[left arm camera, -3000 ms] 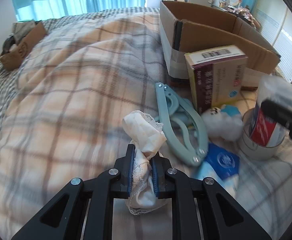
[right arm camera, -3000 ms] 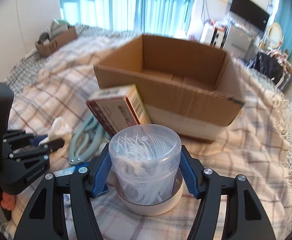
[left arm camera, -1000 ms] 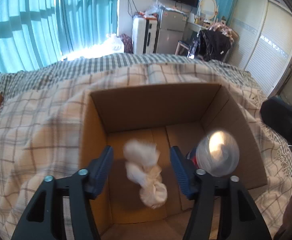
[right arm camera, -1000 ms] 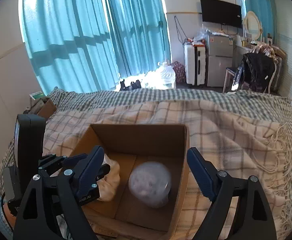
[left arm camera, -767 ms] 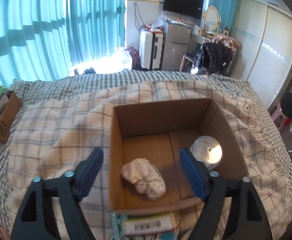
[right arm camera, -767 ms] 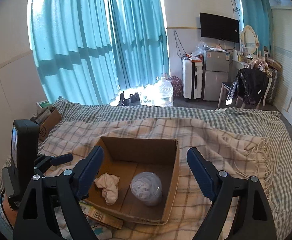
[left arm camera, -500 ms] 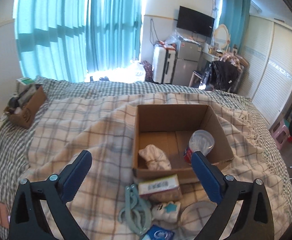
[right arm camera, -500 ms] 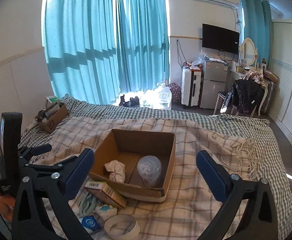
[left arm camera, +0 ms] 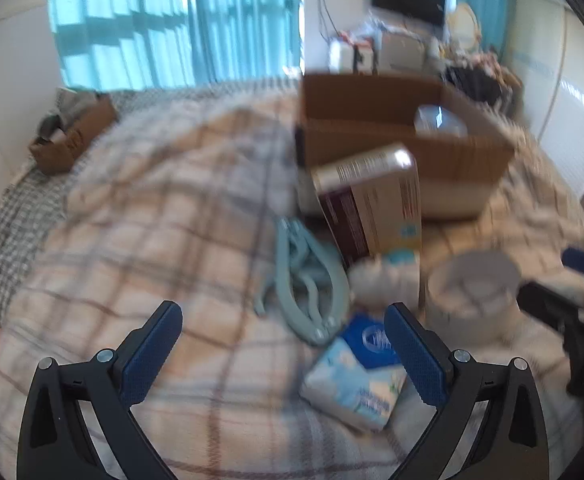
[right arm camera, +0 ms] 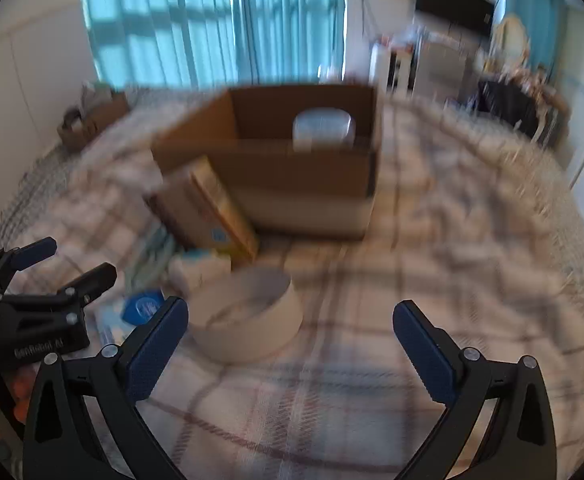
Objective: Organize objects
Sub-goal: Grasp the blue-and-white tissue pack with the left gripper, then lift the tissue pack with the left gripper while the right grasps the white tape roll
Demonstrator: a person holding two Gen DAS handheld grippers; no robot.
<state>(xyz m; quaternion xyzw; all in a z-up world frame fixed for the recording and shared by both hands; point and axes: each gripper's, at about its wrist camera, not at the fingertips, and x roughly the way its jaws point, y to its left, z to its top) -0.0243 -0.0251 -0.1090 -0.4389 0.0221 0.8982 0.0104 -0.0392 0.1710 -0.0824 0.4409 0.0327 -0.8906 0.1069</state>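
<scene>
An open cardboard box (left arm camera: 404, 148) stands on the plaid bedspread, with a clear plastic tub (right arm camera: 322, 128) upright inside; its near wall hides the rest of the inside. In front of it lie a maroon-and-tan carton (left arm camera: 372, 200), a pale green folding hanger (left arm camera: 308, 280), a white fluffy toy (left arm camera: 380, 284), a blue-and-white tissue pack (left arm camera: 360, 376) and a white tape roll (right arm camera: 247, 316). My left gripper (left arm camera: 283, 344) is open above the hanger and tissue pack, holding nothing. My right gripper (right arm camera: 292, 332) is wide, its jaws closing slightly, empty, with the tape roll just ahead of its left finger.
A small brown box (left arm camera: 71, 136) of odds and ends sits at the bed's far left by the wall. Teal curtains, a suitcase, a TV and a dresser stand beyond the bed. The plaid bedspread (right arm camera: 472, 240) stretches to the right of the cardboard box.
Both grippers let go of the cloth and the tub in the box, opened wide, then pulled back and sank toward the loose items in front of it.
</scene>
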